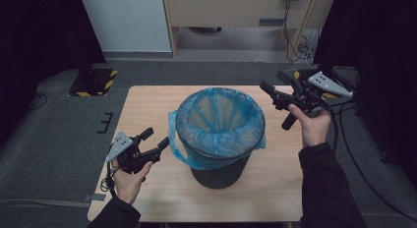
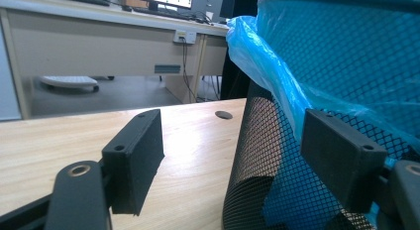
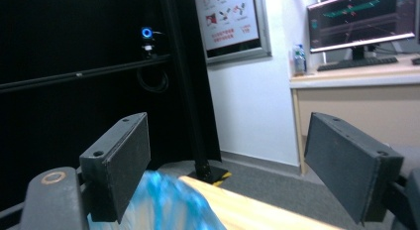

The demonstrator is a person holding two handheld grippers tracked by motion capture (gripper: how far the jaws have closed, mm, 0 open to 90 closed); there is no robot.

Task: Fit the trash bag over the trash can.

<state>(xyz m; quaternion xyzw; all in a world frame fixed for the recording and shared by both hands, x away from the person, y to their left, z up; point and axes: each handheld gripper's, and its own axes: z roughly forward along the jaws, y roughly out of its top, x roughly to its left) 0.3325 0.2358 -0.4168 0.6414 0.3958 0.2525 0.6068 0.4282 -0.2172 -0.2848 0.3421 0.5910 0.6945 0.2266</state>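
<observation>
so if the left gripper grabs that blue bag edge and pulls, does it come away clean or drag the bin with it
Probably floppy: the blue bin liner is thin film, folded and creased over the rim, so it should stretch and bunch first. The black mesh wastebasket looks light and empty, so it may slide or tip on the smooth wooden table. The open left gripper sits beside the overhang.

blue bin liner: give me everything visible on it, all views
The liner is thin, translucent blue plastic, crinkled, fitted inside a dark mesh bin standing upright near the middle of the wooden table. Its top is folded out over the rim, hanging down the outside as a loose collar, with a flap bulging on the left gripper's side. The mouth is open; nothing is visible inside. In the left gripper view it shows through the mesh. Neither gripper touches it.
</observation>
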